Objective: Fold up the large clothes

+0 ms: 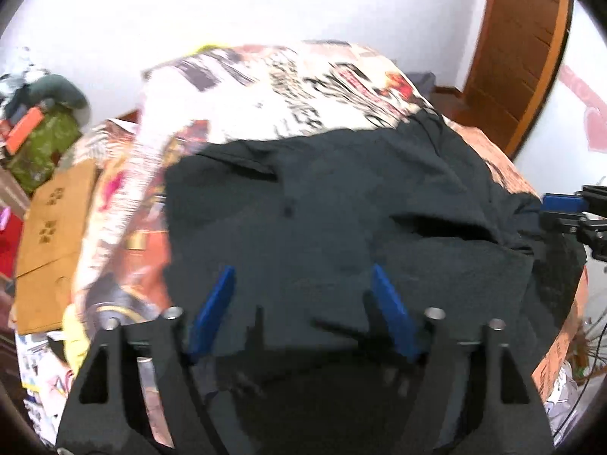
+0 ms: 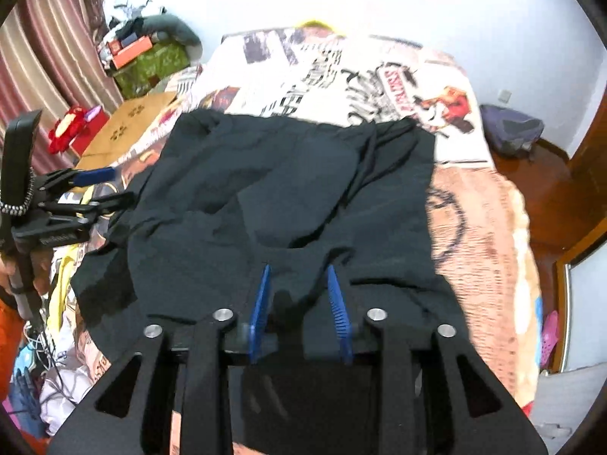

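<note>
While we hold both tools over the bed (image 2: 489, 227), the black garment (image 2: 288, 189) lies rumpled across the printed blanket (image 2: 383, 87), with folds and loose flaps piled on top of one another. Our left gripper (image 1: 303, 276) has its blue pads (image 1: 216, 303) spread wide above the dark cloth, and nothing is clamped between them. Our right gripper (image 2: 299, 269) stands partly open, its ribbed blue pads (image 2: 335, 299) apart over the near edge of the garment; cloth shows in the gap, yet the pads do not press on it. Beside the bed we see a brown cardboard box (image 2: 132, 121) and a striped curtain (image 2: 49, 45).
</note>
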Demonstrator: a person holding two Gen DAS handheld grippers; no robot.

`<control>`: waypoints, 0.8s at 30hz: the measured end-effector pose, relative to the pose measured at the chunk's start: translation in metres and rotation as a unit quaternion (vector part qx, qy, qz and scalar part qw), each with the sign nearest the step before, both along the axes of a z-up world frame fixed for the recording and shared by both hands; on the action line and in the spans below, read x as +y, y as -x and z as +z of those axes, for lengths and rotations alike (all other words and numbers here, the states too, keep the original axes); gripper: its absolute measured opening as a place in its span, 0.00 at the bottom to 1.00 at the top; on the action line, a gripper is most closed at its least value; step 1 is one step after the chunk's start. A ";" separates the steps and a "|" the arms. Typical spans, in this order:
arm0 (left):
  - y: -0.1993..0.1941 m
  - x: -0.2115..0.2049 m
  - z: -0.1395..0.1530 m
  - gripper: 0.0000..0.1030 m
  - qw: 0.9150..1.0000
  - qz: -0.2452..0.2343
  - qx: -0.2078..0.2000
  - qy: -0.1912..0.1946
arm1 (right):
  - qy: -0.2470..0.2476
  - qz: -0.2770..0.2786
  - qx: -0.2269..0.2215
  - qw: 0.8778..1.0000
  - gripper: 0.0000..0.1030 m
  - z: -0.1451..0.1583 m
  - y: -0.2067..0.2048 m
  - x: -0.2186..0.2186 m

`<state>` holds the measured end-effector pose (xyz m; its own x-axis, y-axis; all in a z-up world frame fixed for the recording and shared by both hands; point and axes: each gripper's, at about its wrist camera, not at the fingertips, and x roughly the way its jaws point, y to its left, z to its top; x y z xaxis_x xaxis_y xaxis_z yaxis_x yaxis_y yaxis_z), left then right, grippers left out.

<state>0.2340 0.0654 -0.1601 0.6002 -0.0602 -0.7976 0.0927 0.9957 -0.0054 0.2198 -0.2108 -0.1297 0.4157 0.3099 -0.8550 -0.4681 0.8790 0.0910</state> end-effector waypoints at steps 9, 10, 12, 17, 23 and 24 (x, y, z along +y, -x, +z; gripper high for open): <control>0.051 0.099 0.006 0.88 0.997 0.078 0.020 -0.012 | 0.001 -0.064 -0.006 0.998 0.52 0.002 0.014 -0.056; 0.056 0.111 -0.001 0.88 0.995 0.089 0.033 -0.007 | 0.006 -0.073 -0.001 0.997 0.52 0.000 0.014 -0.063; 0.065 0.133 -0.018 0.88 0.992 0.109 0.060 0.007 | 0.018 -0.080 0.005 0.997 0.52 0.000 0.014 -0.071; 0.088 0.165 -0.068 0.88 0.980 0.137 0.124 0.076 | 0.027 -0.103 0.016 0.994 0.52 -0.003 0.018 -0.094; 0.102 0.158 -0.112 0.88 0.970 0.140 0.165 0.113 | 0.024 -0.133 0.041 0.990 0.52 -0.023 0.022 -0.116; 0.102 0.157 -0.115 0.88 0.969 0.138 0.167 0.117 | 0.024 -0.138 0.047 0.989 0.52 -0.027 0.022 -0.119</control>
